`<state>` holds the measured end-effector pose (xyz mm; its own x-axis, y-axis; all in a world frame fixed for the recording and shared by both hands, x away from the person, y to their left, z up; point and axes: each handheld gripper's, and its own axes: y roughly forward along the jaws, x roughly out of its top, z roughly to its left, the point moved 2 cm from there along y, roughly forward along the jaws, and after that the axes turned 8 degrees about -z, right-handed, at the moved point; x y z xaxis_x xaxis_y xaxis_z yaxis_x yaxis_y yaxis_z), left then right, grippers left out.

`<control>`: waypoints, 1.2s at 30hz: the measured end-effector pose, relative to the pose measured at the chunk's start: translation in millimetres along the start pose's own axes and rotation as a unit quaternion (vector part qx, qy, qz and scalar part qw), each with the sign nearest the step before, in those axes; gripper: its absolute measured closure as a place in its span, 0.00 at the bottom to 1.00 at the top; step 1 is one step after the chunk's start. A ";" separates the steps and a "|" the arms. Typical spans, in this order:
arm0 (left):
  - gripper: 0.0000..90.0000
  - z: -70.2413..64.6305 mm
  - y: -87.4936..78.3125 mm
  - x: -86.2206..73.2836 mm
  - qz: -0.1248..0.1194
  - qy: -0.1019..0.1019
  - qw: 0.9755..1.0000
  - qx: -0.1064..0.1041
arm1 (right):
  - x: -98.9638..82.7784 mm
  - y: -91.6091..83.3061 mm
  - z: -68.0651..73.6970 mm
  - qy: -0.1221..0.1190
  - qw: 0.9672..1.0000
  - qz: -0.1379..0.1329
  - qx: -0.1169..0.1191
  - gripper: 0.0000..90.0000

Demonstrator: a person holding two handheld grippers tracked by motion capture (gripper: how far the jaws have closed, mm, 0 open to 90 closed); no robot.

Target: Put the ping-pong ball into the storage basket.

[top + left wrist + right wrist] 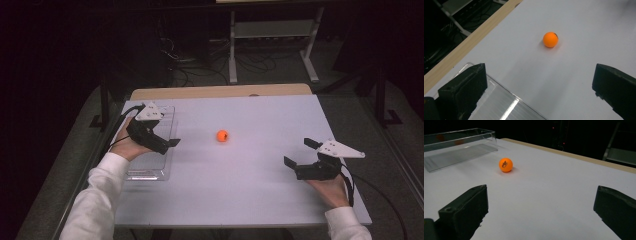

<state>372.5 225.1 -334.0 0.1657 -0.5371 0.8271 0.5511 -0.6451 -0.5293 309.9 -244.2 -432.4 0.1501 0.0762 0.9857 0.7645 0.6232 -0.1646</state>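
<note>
A dark room surrounds a white table (260, 190) whose far edge shows a strip of bare wood. Nearest, toward the table's right edge and close to the near edge, the right gripper (300, 156) rests in a hand low over the surface, its jaws spread wide with nothing between them. By the left edge, the left gripper (170, 145) is held above a clear plastic tray (150, 172) that lies along that edge; its jaws also stand wide apart and empty. Farther in, around the middle of the table, an orange ball (222, 135) sits alone on the white surface, well apart from both grippers and just clear of the tray. Beyond the far edge, cables and a white metal frame (272, 30) stand on the floor.
</note>
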 end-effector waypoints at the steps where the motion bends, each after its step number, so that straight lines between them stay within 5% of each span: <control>1: 0.00 -0.6 1.4 0.9 0.000 0.000 1.000 -0.002 | -0.1 0.0 0.1 0.000 1.000 0.001 0.000 0.00; 36: 0.00 -4.1 46.0 33.0 0.035 0.044 0.996 -0.065 | -0.4 -0.7 0.1 -0.006 1.000 0.005 -0.002 0.00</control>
<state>400.0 175.5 -331.8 0.1235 -0.6250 0.7708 0.4295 -0.6666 -0.6093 309.3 -244.6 -432.7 0.1501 0.0922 0.9844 0.7651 0.6198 -0.1747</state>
